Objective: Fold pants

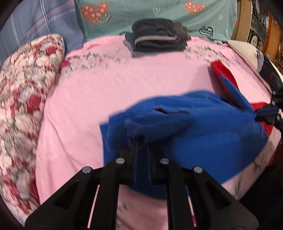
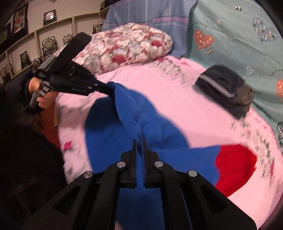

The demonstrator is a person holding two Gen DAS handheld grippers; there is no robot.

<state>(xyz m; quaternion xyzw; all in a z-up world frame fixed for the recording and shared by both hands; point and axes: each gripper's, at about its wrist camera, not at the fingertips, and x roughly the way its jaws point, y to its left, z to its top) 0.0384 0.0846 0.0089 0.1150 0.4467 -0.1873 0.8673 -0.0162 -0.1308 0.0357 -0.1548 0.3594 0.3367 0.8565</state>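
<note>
Blue pants with red parts (image 1: 203, 127) lie on the pink bed sheet (image 1: 123, 79). My left gripper (image 1: 142, 139) is shut on a blue edge of the pants and lifts it off the sheet. My right gripper (image 2: 139, 141) is shut on another blue fold of the pants (image 2: 141, 123). The left gripper also shows in the right wrist view (image 2: 106, 88), holding the far end of the lifted blue edge. The right gripper shows at the right edge of the left wrist view (image 1: 260, 115). A red part (image 2: 235, 166) lies flat on the sheet.
A stack of folded dark clothes (image 1: 155, 40) sits at the far side of the bed (image 2: 224, 90). A floral pillow (image 1: 26, 99) lies at the left. A teal heart-print quilt (image 1: 159, 12) and a blue striped one (image 1: 35, 23) are behind. Shelves with framed pictures (image 2: 35, 44) line the wall.
</note>
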